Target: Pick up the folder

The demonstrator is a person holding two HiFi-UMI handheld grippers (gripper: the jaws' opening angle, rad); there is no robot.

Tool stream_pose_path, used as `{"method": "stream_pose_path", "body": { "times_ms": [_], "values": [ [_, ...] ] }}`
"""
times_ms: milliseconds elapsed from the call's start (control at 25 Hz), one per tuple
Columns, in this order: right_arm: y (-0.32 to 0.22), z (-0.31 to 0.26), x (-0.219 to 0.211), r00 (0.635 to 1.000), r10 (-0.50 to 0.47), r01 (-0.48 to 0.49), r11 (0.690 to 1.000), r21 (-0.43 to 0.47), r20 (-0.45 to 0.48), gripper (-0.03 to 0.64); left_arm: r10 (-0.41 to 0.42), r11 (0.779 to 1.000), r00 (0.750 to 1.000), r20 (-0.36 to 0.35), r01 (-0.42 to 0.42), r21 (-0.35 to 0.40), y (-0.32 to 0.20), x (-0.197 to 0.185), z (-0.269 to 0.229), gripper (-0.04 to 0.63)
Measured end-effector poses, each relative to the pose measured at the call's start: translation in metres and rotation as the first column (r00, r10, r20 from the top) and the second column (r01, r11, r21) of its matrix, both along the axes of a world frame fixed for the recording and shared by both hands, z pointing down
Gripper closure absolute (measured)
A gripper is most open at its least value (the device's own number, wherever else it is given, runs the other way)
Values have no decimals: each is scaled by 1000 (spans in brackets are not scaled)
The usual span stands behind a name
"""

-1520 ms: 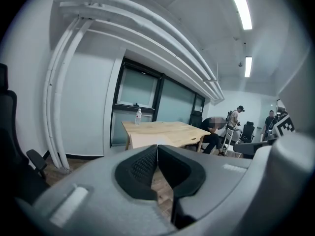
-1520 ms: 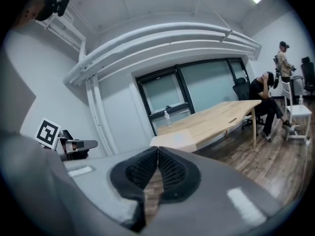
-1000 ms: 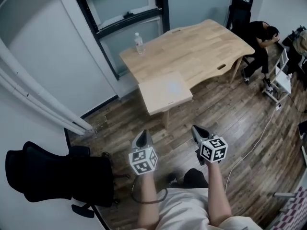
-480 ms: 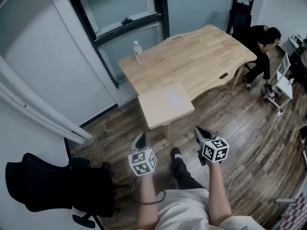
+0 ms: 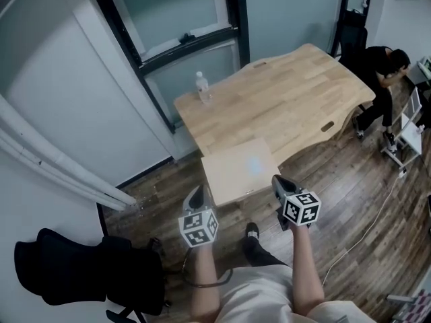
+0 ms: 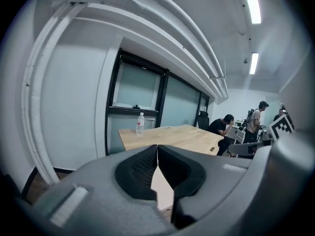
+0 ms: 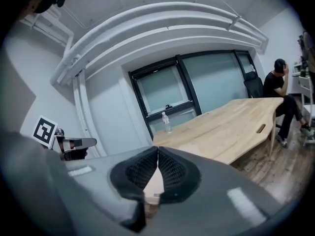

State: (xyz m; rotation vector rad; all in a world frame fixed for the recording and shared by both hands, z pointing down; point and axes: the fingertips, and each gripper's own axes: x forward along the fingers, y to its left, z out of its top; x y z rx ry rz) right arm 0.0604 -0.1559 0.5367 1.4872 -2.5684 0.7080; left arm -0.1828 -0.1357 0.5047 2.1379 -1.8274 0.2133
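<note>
Room: wooden plank floor [image 5: 337,173], grey wall with a dark-framed window [image 5: 182,19], white pipes [image 5: 60,173] along the wall.
Table: light wooden table [image 5: 289,99] with a curved edge, standing beside the window.
Folder: pale, flat folder [image 5: 239,170] lies on the near corner of the table and sticks out over its edge, in front of both grippers and touched by neither.
Bottle: clear water bottle [image 5: 202,87] stands upright near the far corner of the table.
Left gripper: left gripper [image 5: 197,195] is held over the floor, fingers pressed together, nothing between them.
Right gripper: right gripper [image 5: 278,182] is held near the folder's corner, fingers together, empty.
Chair: black office chair [image 5: 87,274] at the lower left.
Person: seated person [image 5: 384,66] at the table's far end.
</note>
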Motion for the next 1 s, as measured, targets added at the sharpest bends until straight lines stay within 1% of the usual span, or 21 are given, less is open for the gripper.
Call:
{"method": "stream_pose_path", "body": {
  "times_ms": [160, 360, 480, 680, 840, 1000],
  "values": [
    [-38, 0, 1, 1000, -9, 9, 1000, 0, 1, 615, -8, 1000, 1000, 12, 8, -8, -33, 1, 2, 586],
    [-78, 9, 4, 1000, -24, 24, 1000, -16, 15, 615, -16, 999, 1000, 26, 17, -36, -68, 8, 13, 585],
    [-101, 21, 4, 999, -31, 31, 999, -37, 16, 615, -16, 998, 999, 32, 18, -68, -86, 11, 26, 584],
    [-132, 48, 5, 999, -36, 38, 996, -75, 31, 615, -11, 990, 998, 59, 19, -141, -108, 14, 57, 584],
    [-157, 58, 4, 996, -52, 57, 996, -72, 74, 614, -41, 982, 997, 60, 51, -179, -125, 9, 77, 584],
    [-169, 77, 18, 998, -52, 55, 994, -92, 34, 614, -65, 975, 997, 44, 73, -211, -132, 10, 97, 583]
  ]
}}
